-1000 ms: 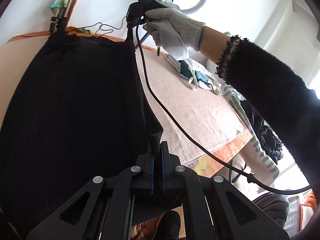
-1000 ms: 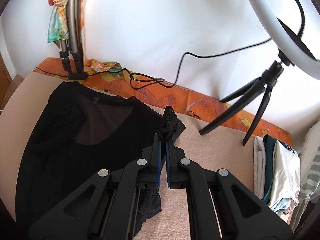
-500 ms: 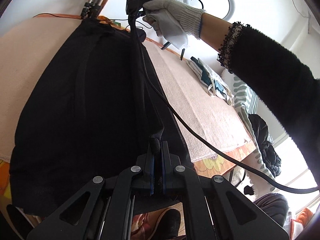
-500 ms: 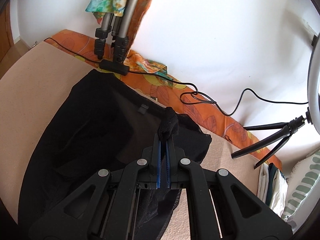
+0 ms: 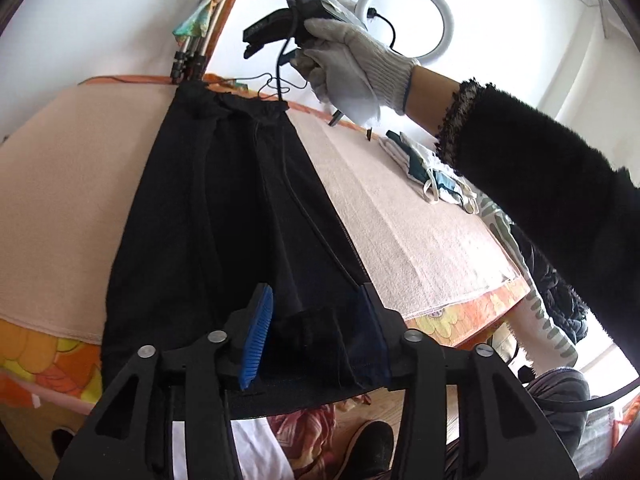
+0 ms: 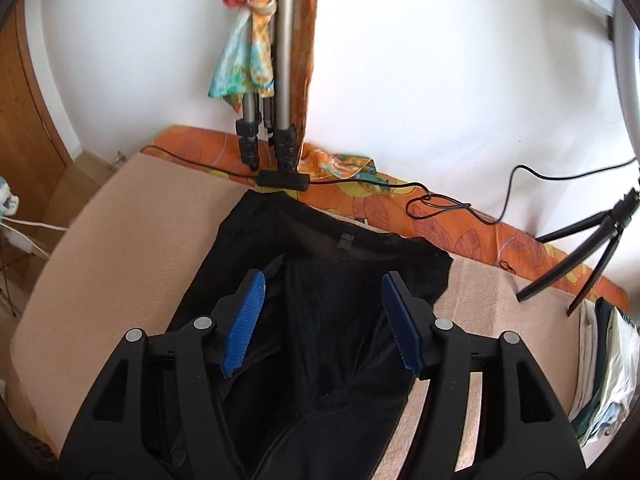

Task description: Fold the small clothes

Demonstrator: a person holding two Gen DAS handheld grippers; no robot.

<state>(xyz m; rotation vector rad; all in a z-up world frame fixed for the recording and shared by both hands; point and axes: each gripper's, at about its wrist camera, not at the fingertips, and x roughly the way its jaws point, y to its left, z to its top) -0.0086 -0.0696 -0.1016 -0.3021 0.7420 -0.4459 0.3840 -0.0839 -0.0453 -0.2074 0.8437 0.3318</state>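
The surface (image 5: 420, 232), spread with a beige cloth over an orange patterned cover, carries one black garment (image 5: 224, 216) lying flat. Its long axis runs from the near edge, where its hem hangs slightly over, away to the far edge by the wall, where its neckline ends just beside the feet of a tripod (image 6: 276, 136). That axis is what the next fold seems to turn on: the left gripper (image 5: 316, 336) sits at the near hem end, and the right gripper (image 6: 324, 324) at the far neckline end, so each hand is nearest to one end of the cloth and a fold of one end toward the other looks the likely move.

The left jaws stand apart, with a fold of the black hem lying loose between them, touched by neither pad as far as I can tell. The right jaws also stand apart, hovering over the upper part of the garment, holding nothing. In the left view the gloved right hand (image 5: 352, 64) carries its gripper raised above the far end.

Counted: one black garment to fold, two grippers, one small stack of folded clothes (image 5: 432, 176) well apart at the right side of the surface, one ring light (image 5: 404, 16) on its stand, one tripod.
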